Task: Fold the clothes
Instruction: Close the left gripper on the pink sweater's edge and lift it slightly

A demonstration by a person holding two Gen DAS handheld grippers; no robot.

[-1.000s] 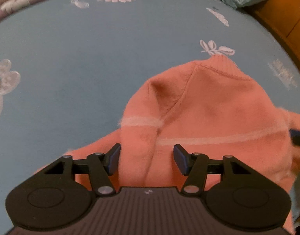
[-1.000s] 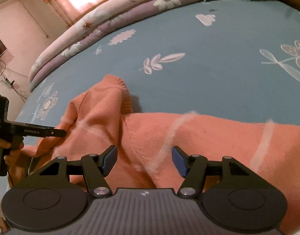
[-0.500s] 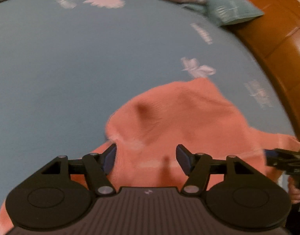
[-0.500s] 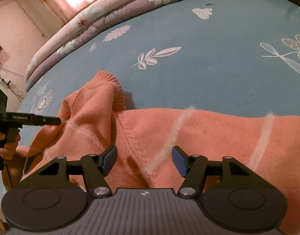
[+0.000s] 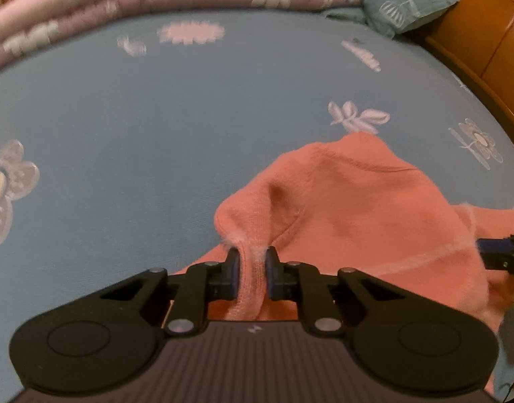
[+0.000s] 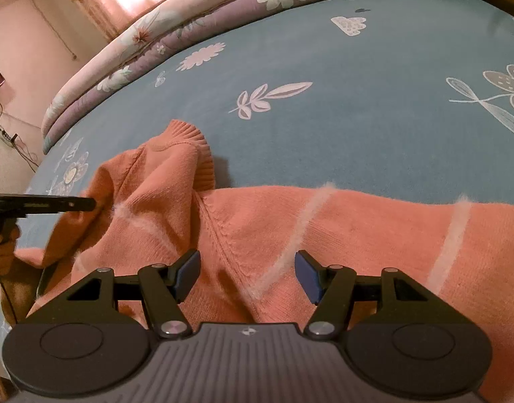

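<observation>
Left wrist view: left tool (image 5: 252,270) closing, pinching a sweater (image 5: 357,201) fold.
Right tool (image 6: 247,273): spread above knit.
Handling: soft, light, floppy; grip edges.

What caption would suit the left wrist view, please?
Left gripper closing on a fold of orange sweater on the blue floral bedsheet.

1. The sweater (image 6: 324,228) runs off the right edge of the right wrist view, so its far end cannot be seen.
2. Beside the sweater's raised corner, the left gripper (image 6: 89,204) shows only as a dark bar cut by the left edge; its fingertips sink into the knit.
3. The folded quilts (image 5: 156,10) beyond the sweater are blurred; their flower print is unreadable.
4. The sweater hides the bedsheet (image 5: 122,134) beneath it.
</observation>
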